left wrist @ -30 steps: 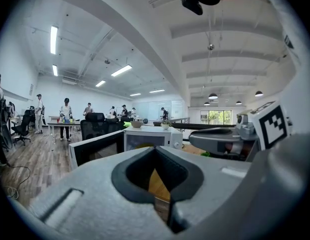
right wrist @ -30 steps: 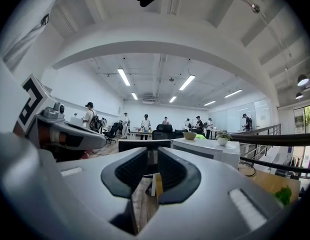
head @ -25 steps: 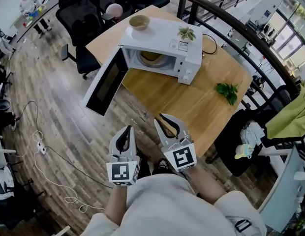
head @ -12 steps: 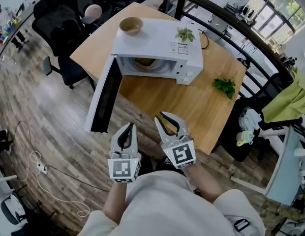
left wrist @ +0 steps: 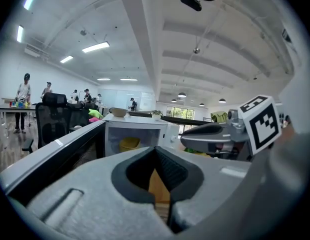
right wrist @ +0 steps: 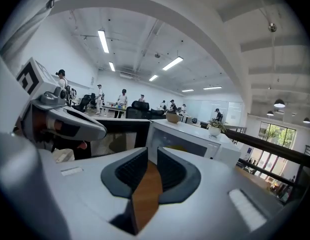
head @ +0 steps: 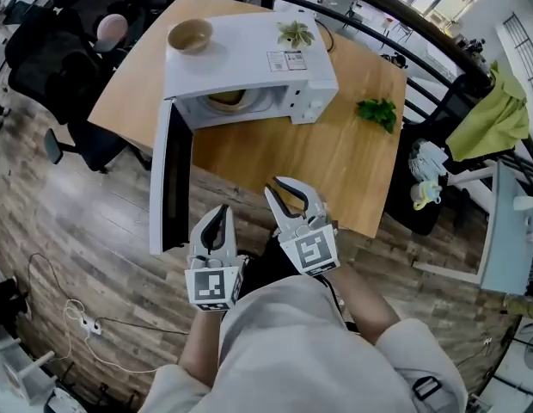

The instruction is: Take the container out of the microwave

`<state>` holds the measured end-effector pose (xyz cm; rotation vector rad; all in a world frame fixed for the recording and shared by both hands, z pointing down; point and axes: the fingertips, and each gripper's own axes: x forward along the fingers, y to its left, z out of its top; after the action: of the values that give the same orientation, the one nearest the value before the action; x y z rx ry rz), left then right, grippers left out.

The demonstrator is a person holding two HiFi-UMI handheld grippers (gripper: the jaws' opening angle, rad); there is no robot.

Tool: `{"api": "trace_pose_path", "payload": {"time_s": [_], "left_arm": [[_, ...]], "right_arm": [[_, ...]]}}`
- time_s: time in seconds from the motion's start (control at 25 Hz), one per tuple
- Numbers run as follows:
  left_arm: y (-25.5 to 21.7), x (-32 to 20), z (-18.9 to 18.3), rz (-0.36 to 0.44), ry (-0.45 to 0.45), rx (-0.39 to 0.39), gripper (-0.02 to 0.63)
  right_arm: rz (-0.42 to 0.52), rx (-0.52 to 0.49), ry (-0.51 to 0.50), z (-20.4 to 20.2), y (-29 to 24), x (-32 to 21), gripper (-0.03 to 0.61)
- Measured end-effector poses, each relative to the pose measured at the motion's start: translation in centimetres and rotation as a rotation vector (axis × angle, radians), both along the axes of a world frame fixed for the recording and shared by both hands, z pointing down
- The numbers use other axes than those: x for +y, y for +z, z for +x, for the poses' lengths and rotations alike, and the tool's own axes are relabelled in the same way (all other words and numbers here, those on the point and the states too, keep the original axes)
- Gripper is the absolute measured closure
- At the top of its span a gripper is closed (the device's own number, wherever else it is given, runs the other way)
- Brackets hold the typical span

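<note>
1. note left gripper (head: 218, 216) clenched on nothing, right gripper (head: 290, 194) barely parted and empty, both well short of the microwave (head: 249, 54).
2. find the yellow container (head: 225, 98) inside the cavity, past the wide-open door (head: 168, 179).
3. probably best: step closer, spread jaws, enter level, keep clear of the door edge.

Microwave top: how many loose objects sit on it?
2: a tan bowl at the door-hinge end and a small potted plant toward the control-panel end. None seem hidden in the head view.

Both claws have come closer to the microwave (head: 249, 54). The left claw (head: 220, 211) now sits just beside its open door's (head: 170, 179) free edge, and the right claw (head: 292, 193) reaches over the worktop's (head: 335, 162) near edge.
</note>
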<state>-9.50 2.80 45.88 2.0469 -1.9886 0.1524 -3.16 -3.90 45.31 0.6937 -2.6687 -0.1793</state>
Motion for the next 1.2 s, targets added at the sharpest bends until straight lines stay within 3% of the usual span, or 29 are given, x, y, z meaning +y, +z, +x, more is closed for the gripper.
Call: {"api": "trace_pose_path", "payload": {"time_s": [0.36, 1.2], "left_arm": [[2.4, -4.0, -2.7, -0.052, -0.008, 0.002, 0.611], [8.5, -10.5, -5.5, -0.209, -0.070, 0.006, 0.611]], "right_arm": [[-0.062, 0.020, 0.021, -2.6, 3.1, -4.4, 0.503], [-0.163, 0.083, -0.100, -8.0, 9.2, -12.6, 0.503]]}}
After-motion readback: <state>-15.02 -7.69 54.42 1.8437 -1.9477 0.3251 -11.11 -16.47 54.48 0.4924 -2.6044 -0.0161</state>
